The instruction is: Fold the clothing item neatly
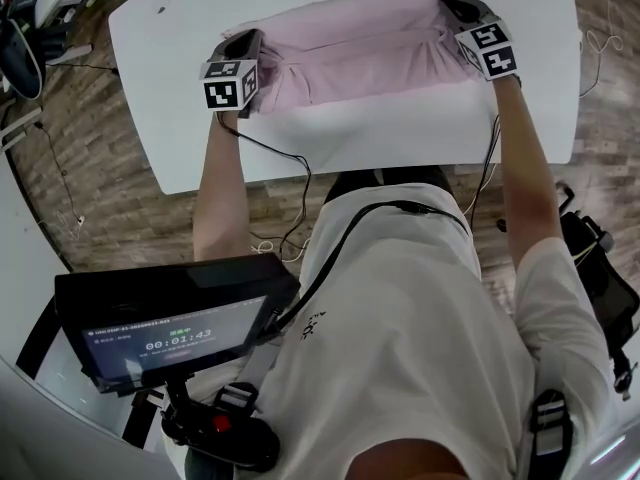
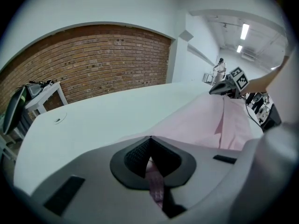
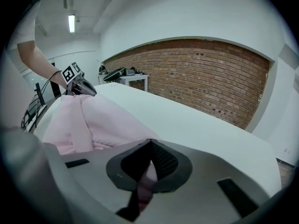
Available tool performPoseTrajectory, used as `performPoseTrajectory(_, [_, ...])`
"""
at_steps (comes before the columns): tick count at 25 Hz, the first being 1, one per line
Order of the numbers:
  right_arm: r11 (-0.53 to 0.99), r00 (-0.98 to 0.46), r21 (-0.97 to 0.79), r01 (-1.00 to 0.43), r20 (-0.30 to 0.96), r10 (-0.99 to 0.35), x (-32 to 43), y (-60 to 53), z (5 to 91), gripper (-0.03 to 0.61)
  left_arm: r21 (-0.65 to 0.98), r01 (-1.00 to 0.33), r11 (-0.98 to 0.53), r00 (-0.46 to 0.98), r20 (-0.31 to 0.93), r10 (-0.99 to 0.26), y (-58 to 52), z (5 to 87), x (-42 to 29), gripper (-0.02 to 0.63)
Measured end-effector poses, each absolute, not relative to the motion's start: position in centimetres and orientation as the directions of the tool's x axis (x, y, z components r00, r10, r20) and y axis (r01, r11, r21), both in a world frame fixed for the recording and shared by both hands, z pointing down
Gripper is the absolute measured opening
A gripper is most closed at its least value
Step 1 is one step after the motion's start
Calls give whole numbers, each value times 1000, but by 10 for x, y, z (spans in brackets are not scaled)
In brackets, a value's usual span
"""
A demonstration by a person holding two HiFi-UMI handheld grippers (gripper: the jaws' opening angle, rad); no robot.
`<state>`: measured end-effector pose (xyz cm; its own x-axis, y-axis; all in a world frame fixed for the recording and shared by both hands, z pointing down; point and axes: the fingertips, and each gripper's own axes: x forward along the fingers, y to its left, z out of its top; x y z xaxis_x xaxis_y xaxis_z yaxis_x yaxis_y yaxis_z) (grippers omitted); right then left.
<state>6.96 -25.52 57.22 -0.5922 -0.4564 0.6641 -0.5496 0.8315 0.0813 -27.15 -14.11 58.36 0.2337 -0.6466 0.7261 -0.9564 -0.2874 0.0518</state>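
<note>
Dark ribbed pads (image 2: 135, 157) of left gripper (image 2: 150, 158) clamp tight on an edge of the pale pink cloth garment (image 2: 205, 120); right gripper (image 3: 149, 160) likewise pinches shut on the opposite corner. Garment spans between them, low over the white rounded table (image 1: 400, 138), probably held taut so the fold lands straight

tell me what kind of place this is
Likely an indoor lab or studio workspace rather than a home: a large white table with only a pink garment on it, a bare brick wall, and ceiling strip lights.
</note>
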Motion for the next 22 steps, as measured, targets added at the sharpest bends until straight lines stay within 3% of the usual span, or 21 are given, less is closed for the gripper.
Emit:
performPoseTrajectory(4, [818, -607, 64, -572, 638, -475, 82, -225, 537, 5, -28, -957, -289, 188, 697, -692, -112, 538, -273, 2])
performPoseTrajectory(10, [814, -618, 62, -577, 618, -485, 108, -159, 523, 5, 41, -918, -394, 299, 724, -621, -39, 535, -204, 2])
performPoseTrajectory(17, [790, -552, 63, -610, 682, -480, 108, -143, 575, 3, -119, -954, -277, 96, 750, -654, -34, 595, -222, 2])
performPoseTrajectory(22, [762, -539, 37, -646, 685, -490, 116, -165, 594, 3, 41, -976, -212, 173, 739, -651, -53, 599, -237, 2])
